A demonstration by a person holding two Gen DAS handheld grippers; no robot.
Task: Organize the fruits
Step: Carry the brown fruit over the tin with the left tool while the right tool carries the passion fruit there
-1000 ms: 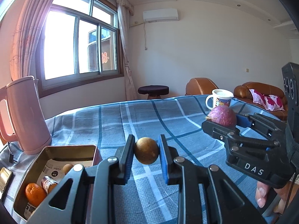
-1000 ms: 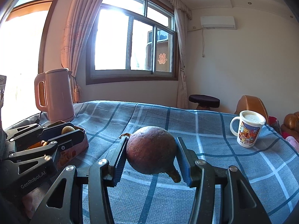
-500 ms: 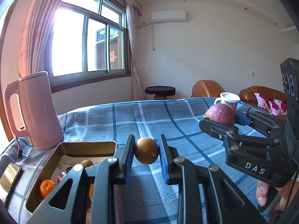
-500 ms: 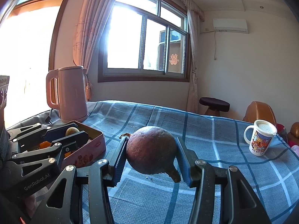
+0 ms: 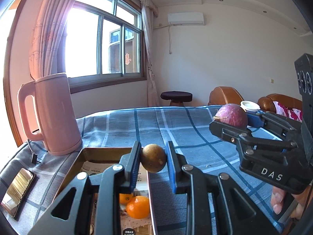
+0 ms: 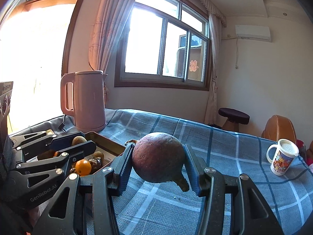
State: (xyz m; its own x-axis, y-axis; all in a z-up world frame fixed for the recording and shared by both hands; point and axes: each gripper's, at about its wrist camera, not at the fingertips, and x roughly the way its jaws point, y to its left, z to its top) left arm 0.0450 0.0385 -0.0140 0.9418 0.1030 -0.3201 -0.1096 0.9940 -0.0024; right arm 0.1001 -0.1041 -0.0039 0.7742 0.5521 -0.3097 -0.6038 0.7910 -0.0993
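Holding a small brown fruit (image 5: 153, 158) between its blue pads, the left gripper (image 5: 153, 161) is clamped tight and hangs over the near right edge of a metal tin (image 5: 86, 156) on the table. The tin sits on a blue checked cloth (image 5: 176, 129), just in front of a pink kettle (image 5: 52, 113). Inside it lie oranges (image 5: 138, 207), some smaller brownish fruit and printed paper. A phone (image 5: 18, 191) lies flat on the cloth to the left of the tin.

The right gripper (image 6: 158, 168) is closed on a big round purple-brown fruit (image 6: 158, 157) with a stubby stem pointing down and to the right. It is held in the air above the cloth, to the right of the tin and apart from it. A person's fingers (image 5: 278, 200) show under that gripper's handle.

Farther right on the table stands a white mug (image 6: 282, 157) with a lid and a colourful print, well away from the tin. Behind the table are a window, a dark stool (image 6: 233, 115) and a brown leather sofa (image 5: 281, 101).
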